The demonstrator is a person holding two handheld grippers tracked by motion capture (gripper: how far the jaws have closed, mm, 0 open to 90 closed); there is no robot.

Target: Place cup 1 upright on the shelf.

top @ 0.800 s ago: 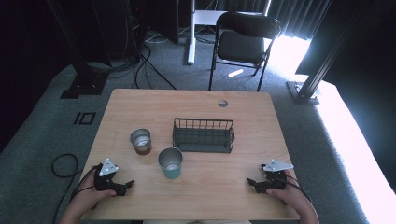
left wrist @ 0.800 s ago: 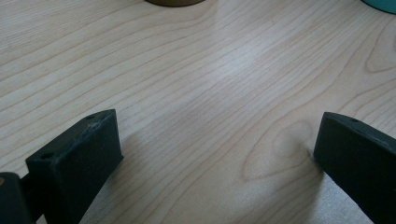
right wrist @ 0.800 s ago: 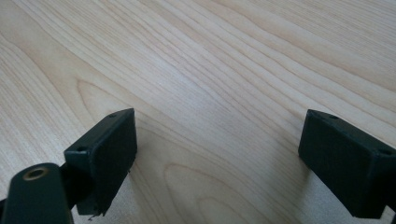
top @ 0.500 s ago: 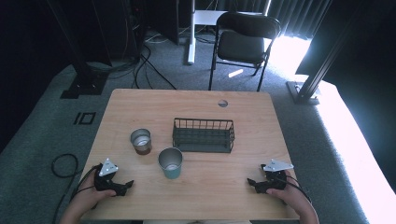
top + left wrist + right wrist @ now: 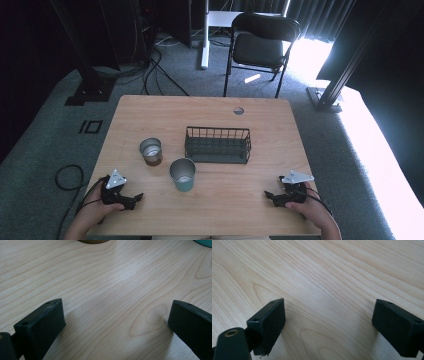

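High view: my left gripper [image 5: 134, 199] rests on the table [image 5: 210, 107] at its near left corner, my right gripper [image 5: 270, 196] at the near right, well apart from each other. Left gripper view confirms the left jaws stand wide, bare wood between them, both low on the tabletop. Right gripper view gives the same for the right — jaws wide, nothing held, only wood grain between them.

Nearest to the left gripper stands a teal cup [image 5: 182, 174], upright, near the table's middle and to the right of that gripper. Just beyond it to the left is a metal cup [image 5: 151, 151], upright, near the teal one but not touching it. A black wire basket [image 5: 218, 144] sits at the table's centre, right of the metal cup — apart from both cups. Neither gripper touches any item.
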